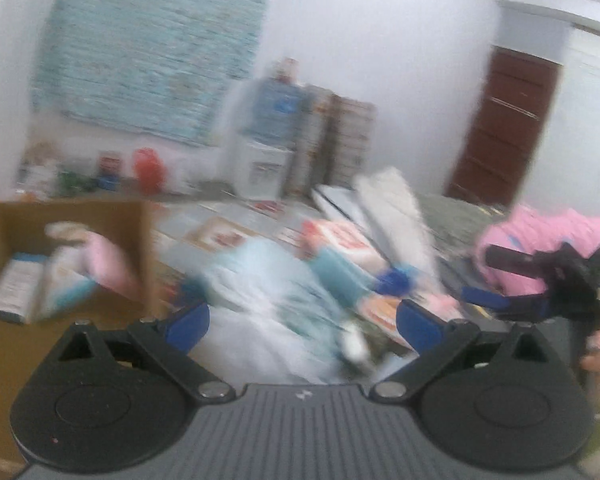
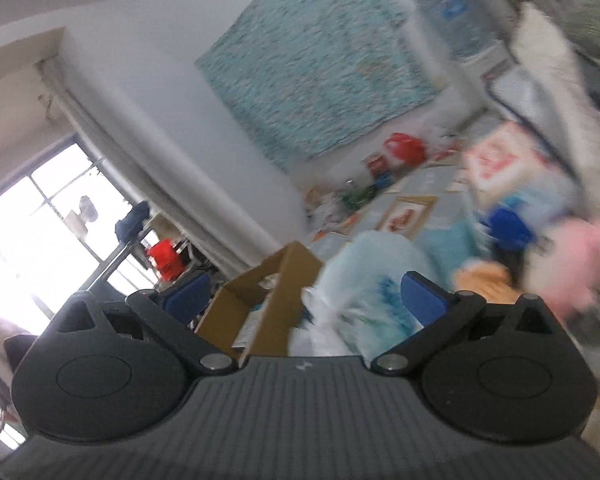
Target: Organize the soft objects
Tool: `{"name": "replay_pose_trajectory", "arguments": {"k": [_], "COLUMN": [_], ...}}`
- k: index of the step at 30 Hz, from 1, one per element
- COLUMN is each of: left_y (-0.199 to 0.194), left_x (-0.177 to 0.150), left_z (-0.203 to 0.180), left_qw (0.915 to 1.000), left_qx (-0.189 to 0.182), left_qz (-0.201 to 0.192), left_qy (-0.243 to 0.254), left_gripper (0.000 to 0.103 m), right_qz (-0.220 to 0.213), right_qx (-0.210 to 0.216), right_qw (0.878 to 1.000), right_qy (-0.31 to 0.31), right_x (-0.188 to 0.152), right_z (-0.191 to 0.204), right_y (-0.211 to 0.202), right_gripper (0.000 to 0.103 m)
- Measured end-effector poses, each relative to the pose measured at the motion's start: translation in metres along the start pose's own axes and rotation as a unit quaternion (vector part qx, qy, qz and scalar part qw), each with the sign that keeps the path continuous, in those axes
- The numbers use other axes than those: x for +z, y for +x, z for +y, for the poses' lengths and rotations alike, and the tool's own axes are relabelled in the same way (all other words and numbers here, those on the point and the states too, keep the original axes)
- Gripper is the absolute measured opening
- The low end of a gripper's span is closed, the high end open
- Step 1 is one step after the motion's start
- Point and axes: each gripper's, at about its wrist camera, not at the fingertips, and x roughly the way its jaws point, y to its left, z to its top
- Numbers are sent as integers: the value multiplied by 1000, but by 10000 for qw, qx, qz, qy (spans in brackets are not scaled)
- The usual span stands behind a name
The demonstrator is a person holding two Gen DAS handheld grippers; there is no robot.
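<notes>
Left wrist view, all blur: open brown cardboard box (image 1: pixel 66 248) at the left edge, soft packs inside. Left hand-held gripper (image 1: pixel 302 326) spread wide, released, a pale blue-white plastic-wrapped soft bundle (image 1: pixel 276 292) before it. Far right, right hand-held gripper (image 1: pixel 496 280): grip state, cannot tell.

Both left tongs (image 1: pixel 302 320) and right tongs (image 2: pixel 306 294) are spread wide apart.

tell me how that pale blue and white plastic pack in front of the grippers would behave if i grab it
The pale blue pack looks puffy and rounded, so it would probably squash and sag rather than stay stiff. Its wrapper looks like smooth plastic film, so the left gripper might slip. It seems bulky but likely light. Blur hides finer detail.
</notes>
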Motion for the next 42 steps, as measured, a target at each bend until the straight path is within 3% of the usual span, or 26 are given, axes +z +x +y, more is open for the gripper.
{"name": "replay_pose_trajectory", "arguments": {"k": [5, 12, 19, 23, 30, 36, 39, 42], "left_y": [26, 69, 114, 129, 160, 204, 229, 248], "left_x": [-34, -62, -71, -64, -32, -15, -10, -3], "left_z": [-49, -91, -100, -104, -114, -121, -126, -127], "left_qw": [9979, 9922, 9899, 9911, 9914, 9895, 9877, 9873], "left_qx": [-316, -595, -855, -760, -390, -319, -296, -296], "left_qz": [212, 539, 866, 712, 84, 92, 357, 499], "left_qy": [525, 957, 733, 829, 1250, 1406, 1491, 1482], "left_gripper": [100, 100, 99, 99, 97, 88, 81, 78], "right_qz": [-195, -410, -350, -384, -657, -480, -267, -15], "right_qx": [-298, -497, -730, -779, -576, -1483, -1907, -1969], "right_qw": [9980, 9910, 9910, 9913, 9951, 9878, 9810, 9789], "right_qy": [514, 1174, 1070, 986, 456, 9, 218, 546], "right_x": [-33, -58, -61, -44, 8, 49, 59, 66], "right_z": [-41, -84, -90, -90, -75, -87, -112, -135], "right_y": [-36, -50, -51, -46, -18, 31, 54, 68], "right_gripper": [102, 102, 102, 102, 102, 102, 97, 95]}}
